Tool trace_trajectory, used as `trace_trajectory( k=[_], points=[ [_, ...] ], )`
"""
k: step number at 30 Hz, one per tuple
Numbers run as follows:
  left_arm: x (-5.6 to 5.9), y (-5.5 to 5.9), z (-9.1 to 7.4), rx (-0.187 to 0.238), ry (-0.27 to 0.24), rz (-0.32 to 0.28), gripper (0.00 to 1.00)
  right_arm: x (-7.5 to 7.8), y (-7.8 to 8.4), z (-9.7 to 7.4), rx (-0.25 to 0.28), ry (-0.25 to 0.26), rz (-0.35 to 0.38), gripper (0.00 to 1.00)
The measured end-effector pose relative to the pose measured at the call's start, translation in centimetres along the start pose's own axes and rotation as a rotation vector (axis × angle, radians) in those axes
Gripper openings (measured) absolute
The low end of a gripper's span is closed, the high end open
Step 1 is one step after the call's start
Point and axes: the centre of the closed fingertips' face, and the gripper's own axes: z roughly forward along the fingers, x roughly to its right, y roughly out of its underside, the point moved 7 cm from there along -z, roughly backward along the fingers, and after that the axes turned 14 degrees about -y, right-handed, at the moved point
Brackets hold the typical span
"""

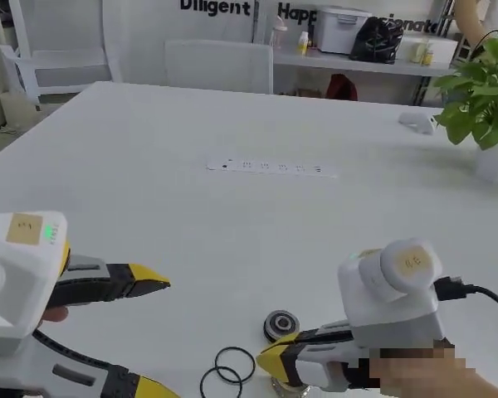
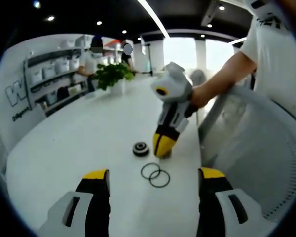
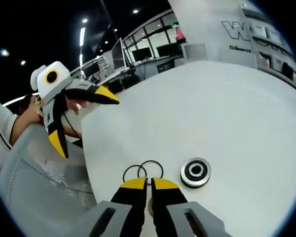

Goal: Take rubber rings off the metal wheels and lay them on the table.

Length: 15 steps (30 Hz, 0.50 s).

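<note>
Two rubber rings [image 1: 227, 372] lie flat and overlapping near the table's [image 1: 232, 224] near edge. A metal wheel [image 1: 280, 324] sits just beside them, flat, bore up. My right gripper [image 1: 270, 355] has its jaws almost together, tips down on a small metal piece [image 1: 284, 386]. My left gripper [image 1: 153, 332] hangs wide apart, empty, with open tabletop ahead

Rubber rings [image 2: 155, 174] near metal wheel [image 2: 140, 148]

Head view peers forward and down over the broad white tabletop [image 1: 232, 224]. Left gripper view sits low, looking across it; right gripper view looks back, closer. All three catch the two thin black rubber rings [image 1: 228, 371].
</note>
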Motion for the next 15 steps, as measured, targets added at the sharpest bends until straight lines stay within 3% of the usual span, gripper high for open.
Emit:
trace_trajectory(
  k=[15],
  points=[
    [0.0,-0.2,-0.1,0.008,-0.003,-0.001,0.74,0.2,-1.1,-1.4,0.083,0.012,0.031,0.03]
  ],
)
